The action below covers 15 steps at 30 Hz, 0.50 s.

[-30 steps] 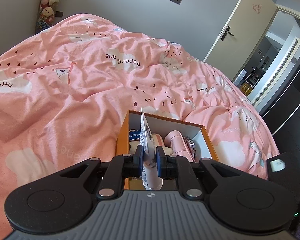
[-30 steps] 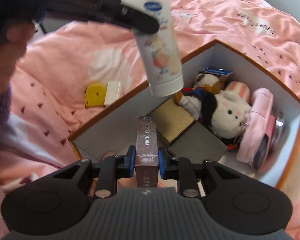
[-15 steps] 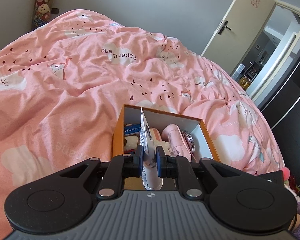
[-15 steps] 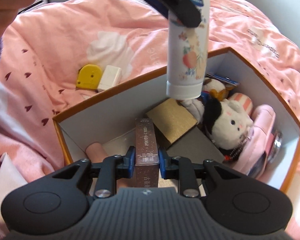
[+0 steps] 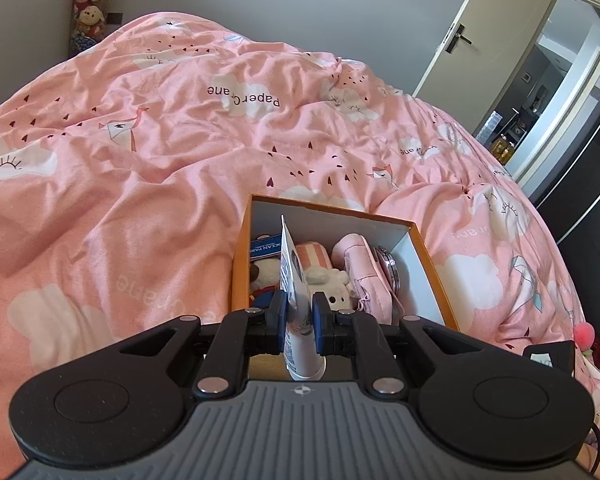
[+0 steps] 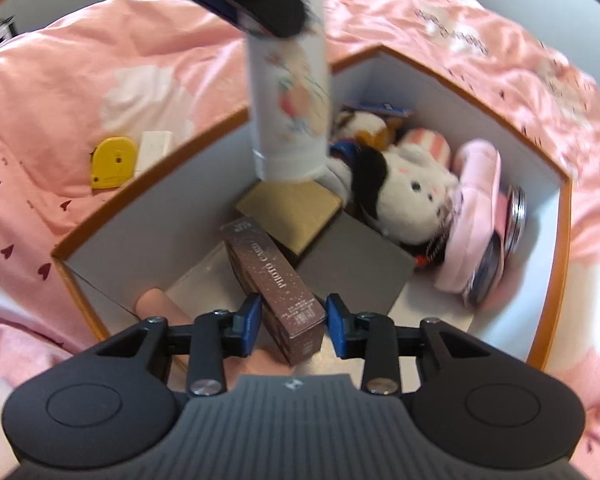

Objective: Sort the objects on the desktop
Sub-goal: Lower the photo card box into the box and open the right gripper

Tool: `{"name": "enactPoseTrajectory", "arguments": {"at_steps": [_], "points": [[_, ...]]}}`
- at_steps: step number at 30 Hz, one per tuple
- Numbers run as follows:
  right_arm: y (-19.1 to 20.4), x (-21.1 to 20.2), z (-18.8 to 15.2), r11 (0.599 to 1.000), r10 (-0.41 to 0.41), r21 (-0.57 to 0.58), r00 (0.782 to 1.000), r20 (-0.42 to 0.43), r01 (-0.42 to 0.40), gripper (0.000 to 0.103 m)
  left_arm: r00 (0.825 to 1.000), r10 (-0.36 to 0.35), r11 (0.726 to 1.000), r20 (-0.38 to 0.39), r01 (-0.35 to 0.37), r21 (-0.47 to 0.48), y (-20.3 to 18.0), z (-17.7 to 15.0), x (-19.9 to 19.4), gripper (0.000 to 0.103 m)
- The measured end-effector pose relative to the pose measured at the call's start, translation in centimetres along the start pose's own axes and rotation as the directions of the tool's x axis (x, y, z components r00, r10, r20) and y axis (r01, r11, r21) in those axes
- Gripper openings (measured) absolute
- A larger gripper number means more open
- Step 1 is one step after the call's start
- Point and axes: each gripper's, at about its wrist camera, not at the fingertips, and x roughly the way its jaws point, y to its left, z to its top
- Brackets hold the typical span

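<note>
An orange box (image 5: pixel 239 264) with white walls (image 6: pixel 452 120) sits on the pink bed. My left gripper (image 5: pixel 299 318) is shut on a white cream tube (image 5: pixel 296 300) and holds it cap down above the box; the tube (image 6: pixel 290 96) also hangs in the right wrist view. My right gripper (image 6: pixel 294 320) is open inside the box. A brown photo-card box (image 6: pixel 278 284) lies tilted between its pads, loose. In the box lie a plush toy (image 6: pixel 404 188), a pink pouch (image 6: pixel 476 216), a gold box (image 6: pixel 292 212) and a grey box (image 6: pixel 356 264).
A yellow tape measure (image 6: pixel 112 158) and a white block (image 6: pixel 154 146) lie on the duvet (image 5: pixel 140 160) beside the box's left wall. A door (image 5: pixel 480 32) stands at the far right of the room.
My right gripper has opened and let go of the photo-card box, which now lies tilted in the box. The left gripper with the tube has moved further over the box.
</note>
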Motion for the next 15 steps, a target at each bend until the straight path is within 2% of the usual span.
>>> {"name": "enactPoseTrajectory", "arguments": {"at_steps": [5, 11, 15], "points": [[-0.9, 0.7, -0.3, 0.998, 0.004, 0.070, 0.999, -0.036, -0.002, 0.041, 1.000, 0.009, 1.000, 0.002, -0.009, -0.004, 0.2, -0.1, -0.4, 0.015], [-2.9, 1.1, -0.5, 0.976, 0.083, 0.208, 0.994, -0.072, -0.066, 0.040, 1.000, 0.005, 1.000, 0.006, -0.005, -0.002, 0.3, -0.2, -0.8, 0.015], [-3.6, 1.4, -0.6, 0.957, 0.124, 0.273, 0.988, -0.095, -0.093, 0.028, 1.000, -0.001, 1.000, 0.007, 0.001, -0.007, 0.5, -0.3, -0.9, 0.015]]}}
